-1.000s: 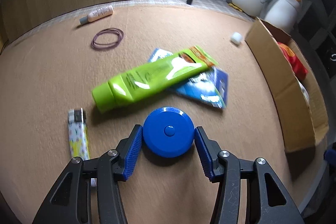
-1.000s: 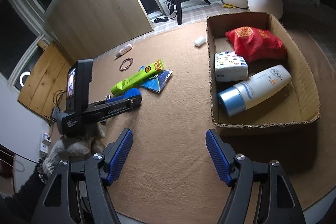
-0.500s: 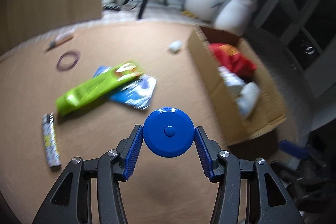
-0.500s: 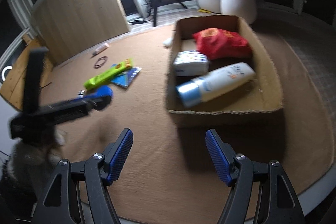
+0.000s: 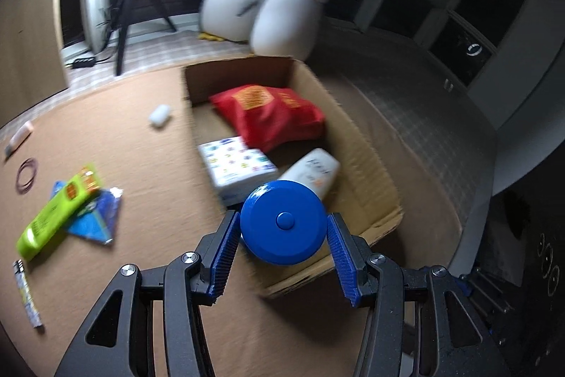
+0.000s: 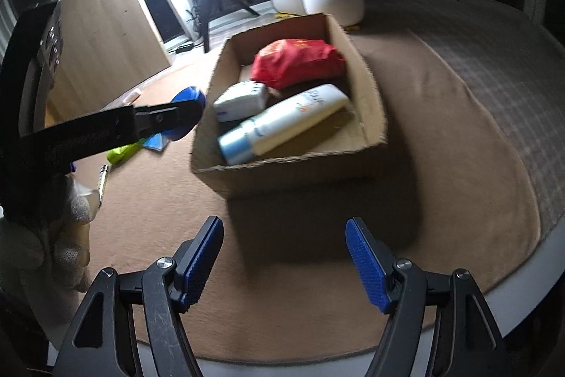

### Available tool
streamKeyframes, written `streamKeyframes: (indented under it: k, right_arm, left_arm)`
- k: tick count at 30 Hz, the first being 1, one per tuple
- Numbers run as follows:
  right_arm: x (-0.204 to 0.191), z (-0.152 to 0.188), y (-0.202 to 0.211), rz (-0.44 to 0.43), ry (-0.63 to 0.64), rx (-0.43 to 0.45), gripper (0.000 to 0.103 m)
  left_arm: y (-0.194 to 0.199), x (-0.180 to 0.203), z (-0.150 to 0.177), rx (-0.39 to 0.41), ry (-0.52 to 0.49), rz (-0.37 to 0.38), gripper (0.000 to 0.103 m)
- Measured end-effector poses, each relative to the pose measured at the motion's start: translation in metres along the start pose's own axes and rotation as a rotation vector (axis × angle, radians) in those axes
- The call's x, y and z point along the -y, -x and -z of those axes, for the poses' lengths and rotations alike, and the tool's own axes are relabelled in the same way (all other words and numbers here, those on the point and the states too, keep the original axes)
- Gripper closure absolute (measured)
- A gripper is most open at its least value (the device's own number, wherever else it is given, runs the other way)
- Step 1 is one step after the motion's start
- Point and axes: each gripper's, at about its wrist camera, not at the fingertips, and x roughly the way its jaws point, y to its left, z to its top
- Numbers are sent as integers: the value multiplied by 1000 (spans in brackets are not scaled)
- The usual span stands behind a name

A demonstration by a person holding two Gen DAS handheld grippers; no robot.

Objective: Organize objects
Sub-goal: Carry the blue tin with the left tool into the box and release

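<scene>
A: Blue disc (image 5: 282, 222) sits low in the middle of the left wrist view, pinched between the two pads of the left gripper (image 5: 280, 237). It is round, so it has no long axis to line up.

B: And the cardboard box (image 5: 367, 151)?

A: Straight beyond it, filling the centre of the frame. The disc overlaps the box's near corner, with the white bottle (image 5: 312, 169) and the patterned packet (image 5: 237, 165) just behind. In the right wrist view the disc (image 6: 185, 117) hangs at the box's (image 6: 367, 94) left wall, about level with the rim; whether it is past the rim I cannot tell.

B: Which hand is nearer?

A: The left, clearly. The right gripper (image 6: 284, 262) stands open and empty at the bottom of its frame, short of the box's front wall.

B: What differs from a second ago?

A: Then the disc was low over the brown surface, beside the green tube (image 5: 58, 213), with the box at the right edge. Now the tube is off at the left and the box is dead ahead. The grip looks the same.
</scene>
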Motion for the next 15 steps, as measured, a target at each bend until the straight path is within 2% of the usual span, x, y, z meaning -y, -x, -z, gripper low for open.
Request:
streamKeyframes:
  k: [10, 11, 12, 13, 15]
  right_arm:
    - [23, 7, -1, 13, -38, -22, 35]
    - [24, 7, -2, 12, -41, -25, 35]
    - [24, 8, -3, 10, -41, -28, 35]
    - [23, 8, -3, 8, -39, -29, 35]
    - [21, 8, -4, 4, -32, -30, 35]
  left_arm:
    - [-23, 31, -10, -16, -56, 24, 49]
    - [-24, 32, -11, -20, -58, 32, 47]
    - [-24, 32, -11, -24, -56, 34, 38]
    - [-22, 31, -10, -21, -52, 38, 35]
    - [-16, 28, -10, -5, -49, 36, 34]
